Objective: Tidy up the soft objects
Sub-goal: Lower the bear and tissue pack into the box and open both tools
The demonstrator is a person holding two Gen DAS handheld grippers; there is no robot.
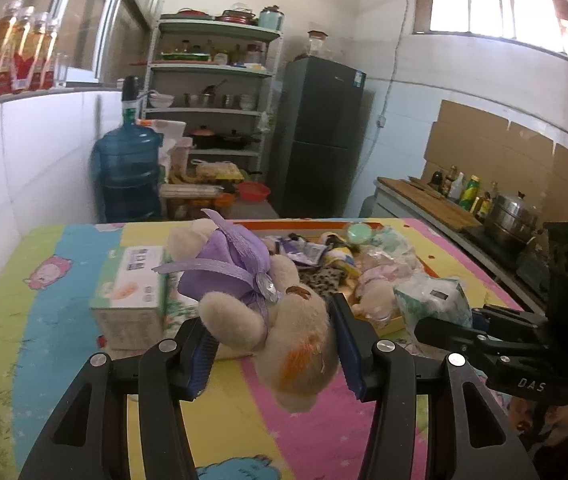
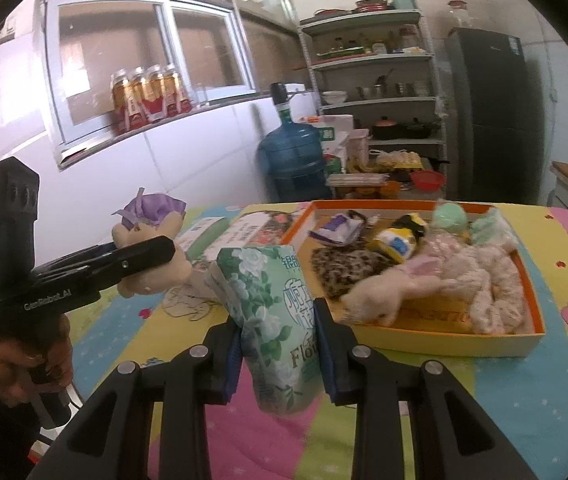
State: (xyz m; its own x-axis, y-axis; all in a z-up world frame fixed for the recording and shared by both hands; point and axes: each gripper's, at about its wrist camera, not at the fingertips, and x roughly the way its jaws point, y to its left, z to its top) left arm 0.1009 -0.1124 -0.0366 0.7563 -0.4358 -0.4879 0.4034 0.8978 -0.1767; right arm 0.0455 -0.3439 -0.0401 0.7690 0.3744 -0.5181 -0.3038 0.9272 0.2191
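Note:
My left gripper (image 1: 272, 332) is shut on a beige teddy bear in a purple dress (image 1: 268, 300) and holds it above the colourful mat; the bear also shows in the right wrist view (image 2: 152, 252), left of the box. My right gripper (image 2: 280, 332) is shut on a green floral tissue pack (image 2: 272, 320), held upright above the mat; the pack also shows in the left wrist view (image 1: 432, 300). An orange-rimmed shallow box (image 2: 460, 336) at the right holds a pink plush rabbit (image 2: 388, 296), a leopard-print cloth (image 2: 344, 264) and several other soft items.
A boxed tissue pack (image 1: 132, 300) lies on the mat at the left, with flat packets (image 2: 244, 232) beside the orange box. Beyond the table stand a blue water jug (image 2: 292, 160), a shelf rack (image 2: 380, 80) and a dark fridge (image 2: 488, 112). A white tiled wall (image 1: 24, 160) runs along the left.

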